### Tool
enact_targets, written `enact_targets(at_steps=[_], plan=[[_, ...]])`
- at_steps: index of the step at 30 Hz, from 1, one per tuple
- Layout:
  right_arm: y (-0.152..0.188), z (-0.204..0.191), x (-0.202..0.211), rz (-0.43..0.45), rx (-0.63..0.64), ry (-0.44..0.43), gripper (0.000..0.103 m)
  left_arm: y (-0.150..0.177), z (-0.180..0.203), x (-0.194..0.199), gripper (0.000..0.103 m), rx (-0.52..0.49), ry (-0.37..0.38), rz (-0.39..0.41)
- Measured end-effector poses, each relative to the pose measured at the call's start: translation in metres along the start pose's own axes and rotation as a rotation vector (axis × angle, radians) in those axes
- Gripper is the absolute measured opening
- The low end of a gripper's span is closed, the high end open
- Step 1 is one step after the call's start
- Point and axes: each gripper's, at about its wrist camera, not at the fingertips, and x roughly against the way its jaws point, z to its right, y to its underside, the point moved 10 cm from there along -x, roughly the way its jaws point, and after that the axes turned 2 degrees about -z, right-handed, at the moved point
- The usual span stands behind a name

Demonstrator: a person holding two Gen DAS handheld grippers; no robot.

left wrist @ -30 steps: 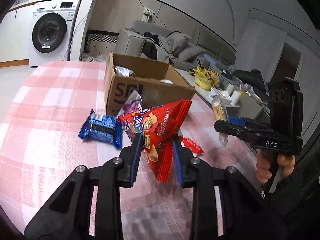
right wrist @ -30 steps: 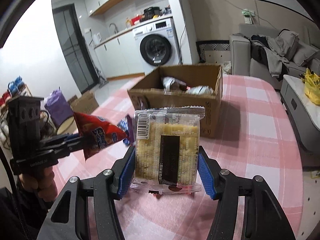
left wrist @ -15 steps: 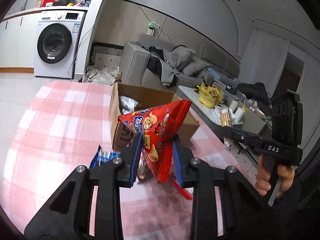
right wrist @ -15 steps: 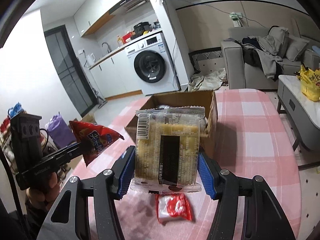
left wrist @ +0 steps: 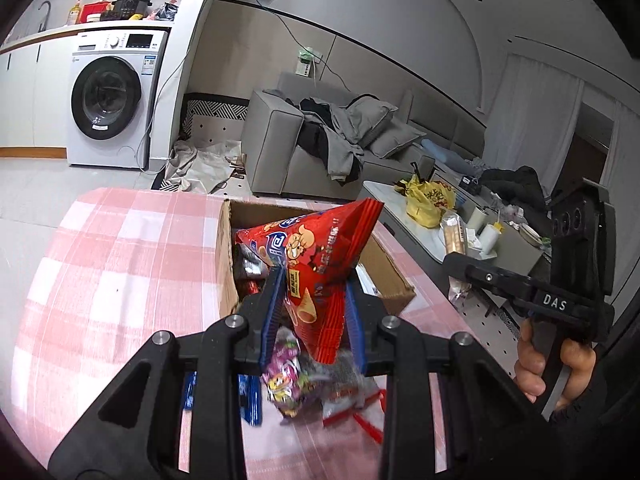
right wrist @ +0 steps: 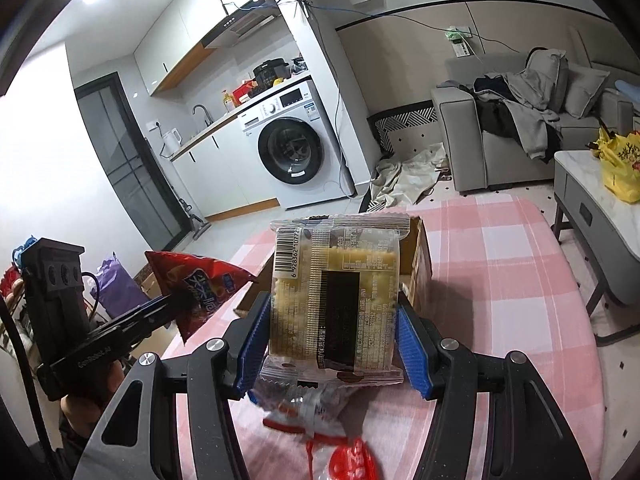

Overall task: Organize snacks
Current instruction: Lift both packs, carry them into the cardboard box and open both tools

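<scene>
My left gripper [left wrist: 314,320] is shut on a red triangular snack bag [left wrist: 316,256] and holds it up in front of the open cardboard box [left wrist: 226,260]. My right gripper [right wrist: 334,340] is shut on a clear pack of yellow crackers [right wrist: 336,292], held high above the table with the box [right wrist: 418,260] behind it. The red bag [right wrist: 200,284] and the left gripper [right wrist: 132,324] show at the left of the right wrist view. The right gripper [left wrist: 480,276] shows at the right of the left wrist view.
A pink checked cloth [left wrist: 100,280] covers the table. A purple packet [left wrist: 284,380], a blue packet [left wrist: 248,396] and a red-and-white packet [right wrist: 320,420] lie below the grippers. A sofa [left wrist: 280,148], a washing machine [left wrist: 108,100] and a low side table [right wrist: 596,216] stand beyond.
Both grippers have risen and moved toward the box with their packs still gripped. The box interior now shows behind the red bag; the loose packets have dropped low in view.
</scene>
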Motion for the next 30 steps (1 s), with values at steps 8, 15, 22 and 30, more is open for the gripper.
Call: enact_targets(at_steps=[8,15,22,30], plan=[[-0.020,0.001,-0.028,0.020,-0.014,-0.029,0.060,-0.016,-0.008,-0.040,0.026,-0.014,-0.030,-0.014],[-0.025,0.002,-0.059,-0.001,-0.035,-0.050,0.060,-0.025,-0.012,-0.076,0.026,-0.028,-0.063,-0.033],[-0.027,0.004,-0.084,-0.025,-0.033,-0.050,0.060,-0.029,-0.020,-0.111,0.026,-0.037,-0.094,-0.051],[-0.022,0.010,-0.111,-0.063,-0.046,-0.052,0.060,-0.027,-0.021,-0.148,0.026,-0.043,-0.095,-0.088]])
